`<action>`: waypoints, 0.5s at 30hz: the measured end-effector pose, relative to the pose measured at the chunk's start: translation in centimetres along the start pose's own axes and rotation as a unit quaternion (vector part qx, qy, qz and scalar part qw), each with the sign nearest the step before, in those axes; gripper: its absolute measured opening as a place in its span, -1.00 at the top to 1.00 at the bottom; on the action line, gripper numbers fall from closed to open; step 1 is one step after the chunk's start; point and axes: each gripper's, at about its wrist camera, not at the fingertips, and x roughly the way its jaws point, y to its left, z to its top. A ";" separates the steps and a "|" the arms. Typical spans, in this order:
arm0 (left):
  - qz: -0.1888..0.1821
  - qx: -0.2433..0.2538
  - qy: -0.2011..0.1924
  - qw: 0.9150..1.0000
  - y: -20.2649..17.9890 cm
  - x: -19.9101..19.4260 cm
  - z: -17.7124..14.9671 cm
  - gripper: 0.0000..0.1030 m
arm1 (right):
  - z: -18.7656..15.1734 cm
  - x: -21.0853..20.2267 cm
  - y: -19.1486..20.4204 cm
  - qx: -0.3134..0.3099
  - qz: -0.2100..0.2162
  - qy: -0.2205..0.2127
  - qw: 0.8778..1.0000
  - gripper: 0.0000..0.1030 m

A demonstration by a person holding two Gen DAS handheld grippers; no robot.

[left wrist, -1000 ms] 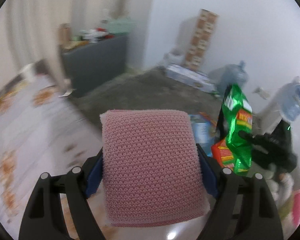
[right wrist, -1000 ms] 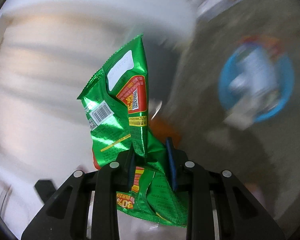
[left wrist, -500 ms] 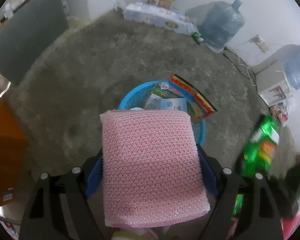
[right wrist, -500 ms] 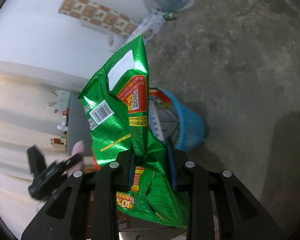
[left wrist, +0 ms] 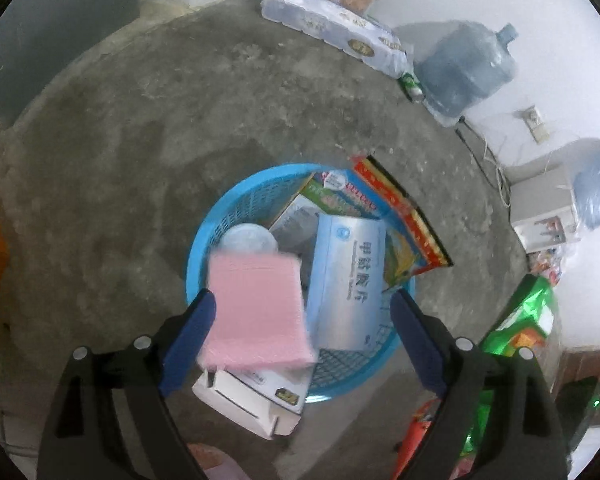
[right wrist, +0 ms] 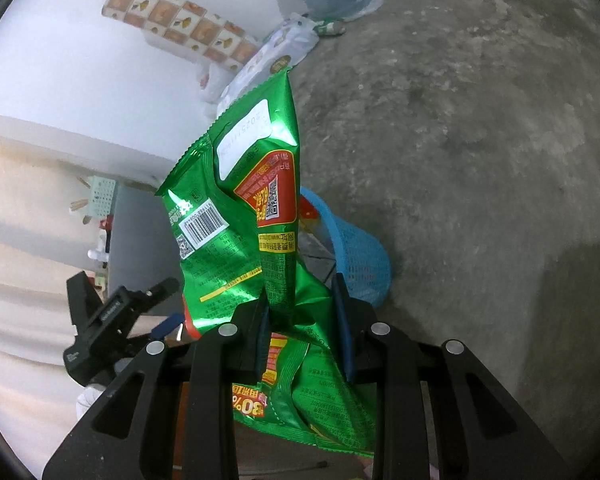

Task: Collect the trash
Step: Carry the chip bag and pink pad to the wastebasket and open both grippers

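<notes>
In the lower middle of the left wrist view, the left tongs (left wrist: 300,320) stand wide apart and grip nothing, while the pink sponge cloth (left wrist: 256,312) shows blurred between them, seemingly free of both pads, directly above the blue mesh basket (left wrist: 236,204). The basket stands on the grey concrete floor (left wrist: 148,120) and already holds a pale blue carton (left wrist: 350,280), a clear round lid (left wrist: 249,238), colourful flattened packaging (left wrist: 400,216) sticking over its far rim, and a white box (left wrist: 256,396) hanging over its near rim. The step in hand looks like dropping the sponge cloth into the basket. In the centre of the right wrist view, the right tongs (right wrist: 304,320) are clenched on a crumpled green snack bag (right wrist: 252,216), held upright in the air with the basket partly hidden behind it. The next move probably calls for swinging the right tongs over the basket mouth, tipping the bag downward, and releasing only once it hangs inside the rim, since the light foil could drift or catch on the protruding packaging.
</notes>
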 end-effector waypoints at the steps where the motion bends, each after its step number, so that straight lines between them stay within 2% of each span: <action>1: -0.005 -0.006 -0.001 1.000 0.1 -0.4 0.0 -0.68 | 0.0 0.2 0.4 -0.007 0.004 0.004 1.000 0.49; 5: -0.024 -0.012 -0.028 0.999 0.5 -4.2 0.4 -0.68 | 0.4 2.4 3.6 -0.066 0.011 0.038 0.997 0.48; 7: -0.016 0.000 -0.045 0.999 0.8 -7.1 0.4 -0.68 | 0.8 4.2 5.6 -0.107 0.000 0.052 0.993 0.47; 10: -0.018 0.016 -0.081 0.996 1.3 -12.4 -0.3 -0.68 | 1.4 7.9 9.0 -0.178 -0.018 0.080 0.981 0.39; 12: -0.018 0.025 -0.105 0.994 1.7 -16.2 -1.4 -0.68 | 1.5 10.9 10.9 -0.233 -0.053 0.102 0.966 0.21; 13: -0.024 0.029 -0.119 0.992 1.9 -18.4 -2.2 -0.68 | 1.3 12.5 11.5 -0.257 -0.088 0.107 0.956 -0.03; 14: -0.032 0.032 -0.129 0.991 2.2 -20.2 -3.0 -0.68 | 1.1 13.5 11.6 -0.271 -0.112 0.109 0.950 -0.13; 15: -0.034 0.033 -0.140 0.989 2.5 -21.9 -4.0 -0.68 | 1.0 14.2 11.7 -0.283 -0.132 0.111 0.943 -0.13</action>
